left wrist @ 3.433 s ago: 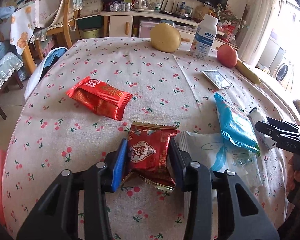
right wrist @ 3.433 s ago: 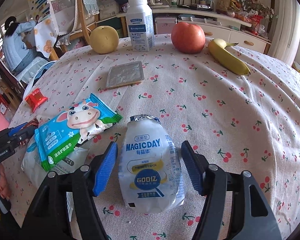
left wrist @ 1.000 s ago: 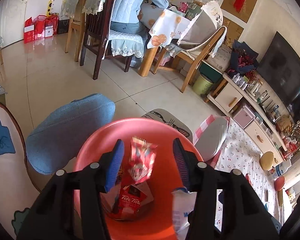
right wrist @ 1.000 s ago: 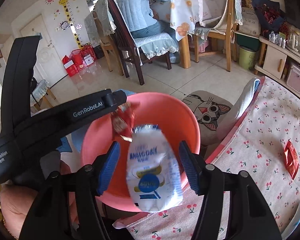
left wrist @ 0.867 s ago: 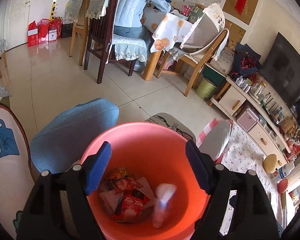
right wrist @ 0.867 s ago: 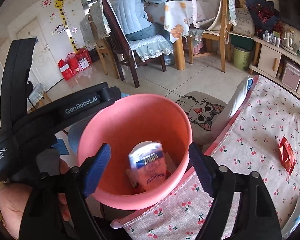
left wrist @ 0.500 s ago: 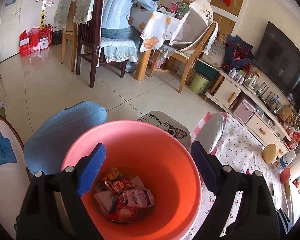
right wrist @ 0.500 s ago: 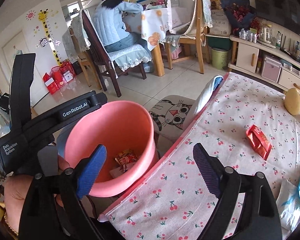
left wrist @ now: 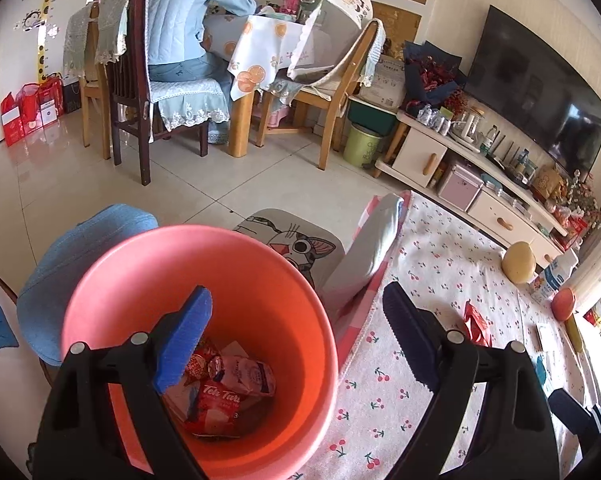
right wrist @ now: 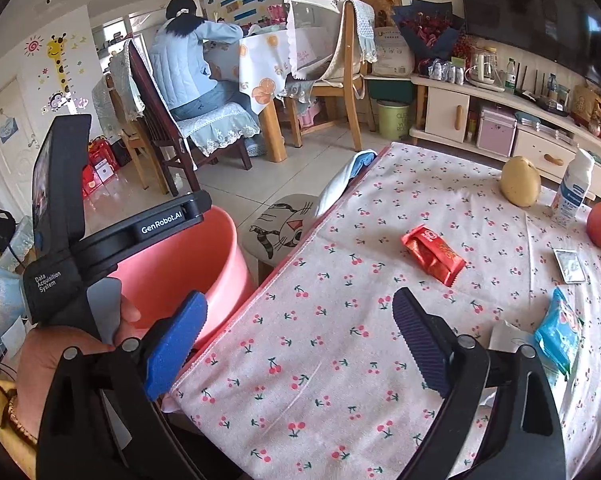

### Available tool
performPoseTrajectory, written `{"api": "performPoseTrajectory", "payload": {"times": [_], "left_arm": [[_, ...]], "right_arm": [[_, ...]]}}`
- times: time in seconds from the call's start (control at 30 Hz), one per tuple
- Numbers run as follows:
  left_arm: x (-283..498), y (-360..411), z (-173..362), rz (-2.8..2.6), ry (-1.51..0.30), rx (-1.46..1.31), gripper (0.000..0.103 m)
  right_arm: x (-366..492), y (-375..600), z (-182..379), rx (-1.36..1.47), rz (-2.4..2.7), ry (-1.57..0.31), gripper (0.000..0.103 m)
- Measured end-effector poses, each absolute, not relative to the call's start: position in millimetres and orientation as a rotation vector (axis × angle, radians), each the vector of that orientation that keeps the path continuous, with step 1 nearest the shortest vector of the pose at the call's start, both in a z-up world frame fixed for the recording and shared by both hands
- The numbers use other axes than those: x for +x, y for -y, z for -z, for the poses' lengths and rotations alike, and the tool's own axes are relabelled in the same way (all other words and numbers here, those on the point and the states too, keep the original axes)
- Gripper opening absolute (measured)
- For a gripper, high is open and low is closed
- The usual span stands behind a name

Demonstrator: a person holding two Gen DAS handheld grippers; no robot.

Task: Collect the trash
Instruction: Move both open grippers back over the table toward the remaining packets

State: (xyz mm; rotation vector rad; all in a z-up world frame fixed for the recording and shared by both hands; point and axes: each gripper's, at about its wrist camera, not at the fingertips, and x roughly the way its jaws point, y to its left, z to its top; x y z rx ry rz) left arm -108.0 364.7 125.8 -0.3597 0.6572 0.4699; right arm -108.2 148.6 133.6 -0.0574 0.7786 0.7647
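Left wrist view, left tongs (left wrist: 296, 334) spread over bin (left wrist: 260, 264), right tongs (right wrist: 300, 336) spread, empty

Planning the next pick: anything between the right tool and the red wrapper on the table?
No. In the right wrist view, only bare cherry-print tablecloth lies between the open right tool and the red wrapper.

I'm in a family living room: big dark flat television (left wrist: 536, 92) over a cream drawer cabinet (left wrist: 476, 184), cloth-covered wooden dining table (left wrist: 260, 48), giraffe wall sticker (right wrist: 60, 64).
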Motion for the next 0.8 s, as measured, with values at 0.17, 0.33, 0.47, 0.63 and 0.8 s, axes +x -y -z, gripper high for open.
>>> {"api": "performPoseTrajectory", "payload": {"times": [0.17,0.33,0.47,0.63,0.8], "left_arm": [[-94.5,-338.4,-118.2,-0.41,-0.697,-0.314,0.088],[-83.2,-315.8,-111.7,-0.365,-0.718,-0.291,0.089],[-76.6,-298.2,-108.4,-0.343,-0.718,-0.258,0.089],[-69.2,-278.0,-105.0,-0.315,-0.728,-0.212,0.089],[-62.9,-256.7,-102.2,-0.295,-0.732,-0.162,0.089]], "right_arm": [[-103.0,-121.1,-129.6,-0.031,-0.741,-0.784,0.093],[-97.8,-93.0,-125.3,-0.016,-0.715,-0.777,0.093],[-91.0,-68.8,-120.3,0.018,-0.691,-0.773,0.093],[-82.6,-40.1,-114.4,0.071,-0.661,-0.771,0.093],[-76.8,-13.6,-112.9,0.101,-0.63,-0.761,0.093]]}}
